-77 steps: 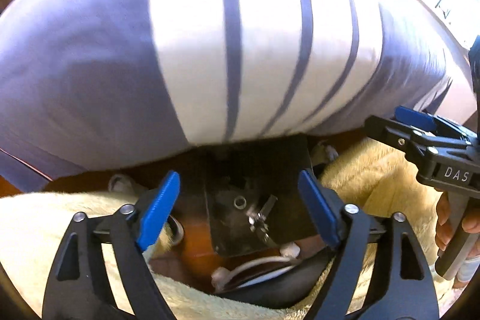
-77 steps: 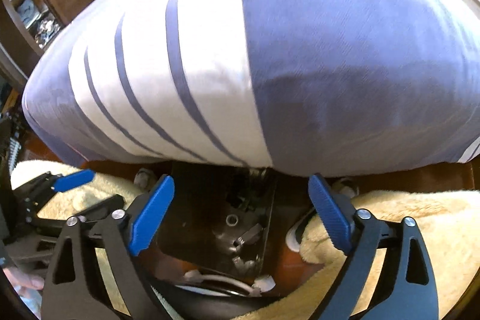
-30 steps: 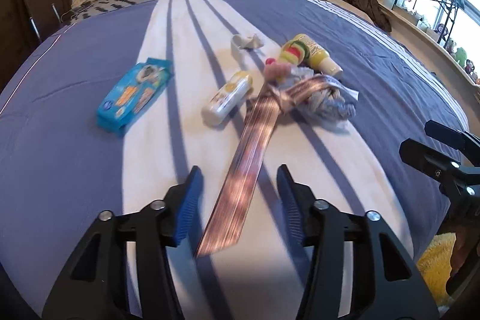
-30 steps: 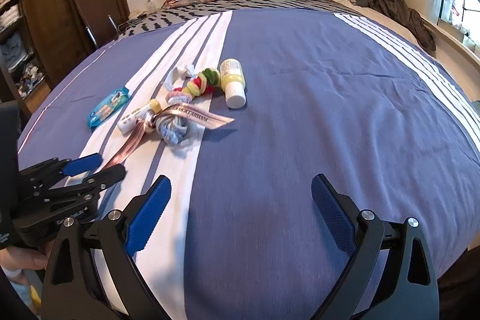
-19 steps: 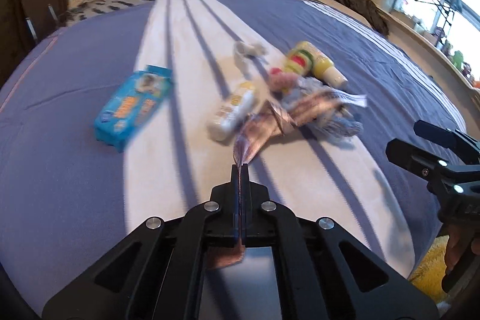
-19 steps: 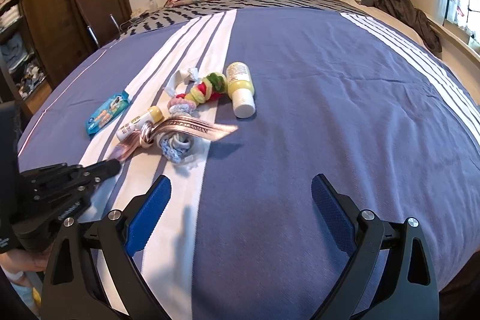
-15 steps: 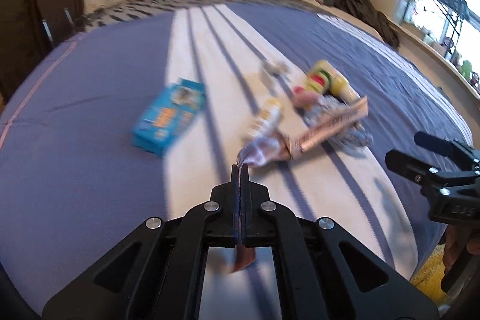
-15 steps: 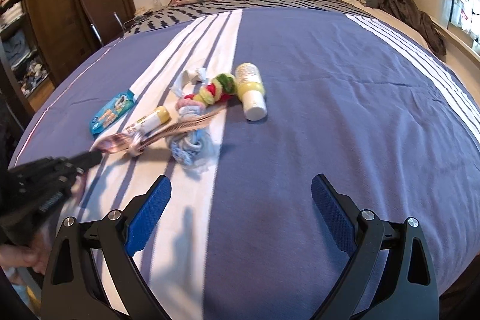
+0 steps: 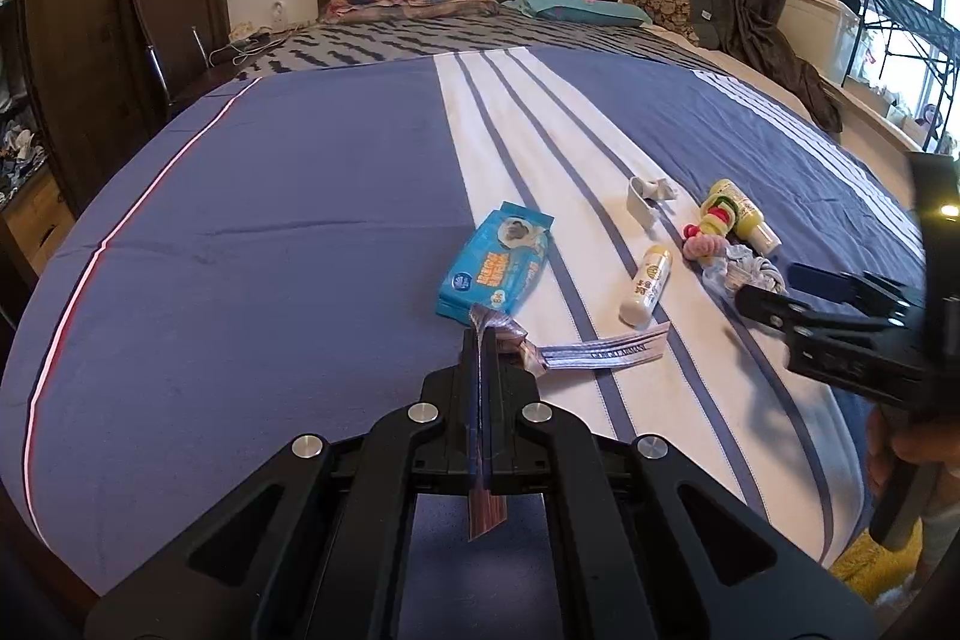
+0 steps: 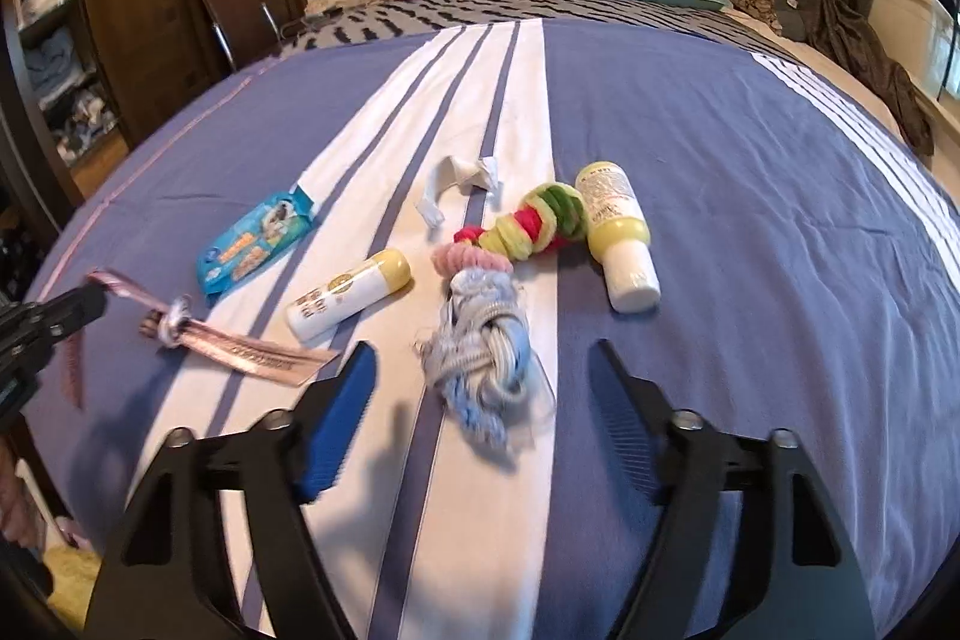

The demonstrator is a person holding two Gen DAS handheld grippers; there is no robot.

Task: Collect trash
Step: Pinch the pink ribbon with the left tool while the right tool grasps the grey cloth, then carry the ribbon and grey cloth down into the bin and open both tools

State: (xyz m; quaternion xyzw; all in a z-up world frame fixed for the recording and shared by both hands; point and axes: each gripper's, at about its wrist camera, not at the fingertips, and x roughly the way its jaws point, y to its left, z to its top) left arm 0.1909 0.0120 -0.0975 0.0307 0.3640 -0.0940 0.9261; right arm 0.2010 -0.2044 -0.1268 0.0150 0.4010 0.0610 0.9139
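The left gripper (image 9: 480, 340) has lifted the ribbon (image 9: 600, 355) off the pile and swung it clear toward nine o'clock. Its jaws are pressed tight together, pinching one end of that ribbon. The knotted middle and the printed tail trail off toward three o'clock and rest on the bedspread (image 9: 270, 232). Just past the fingertips at twelve o'clock lies the blue wipes pack (image 9: 495, 268). Over to the right gripper (image 10: 480, 376): its jaws are closing, with nothing between them. The pale blue tangle of cord (image 10: 480, 340) sits just ahead of its tips at twelve o'clock. At eleven o'clock of that tangle lies the small white tube (image 10: 348, 301). The striped scrunchie (image 10: 540, 220) lies further out at twelve. The yellow bottle (image 10: 618, 232) lies on its side at one o'clock. A white scrap (image 10: 462, 181) lies beyond, on the white stripe.
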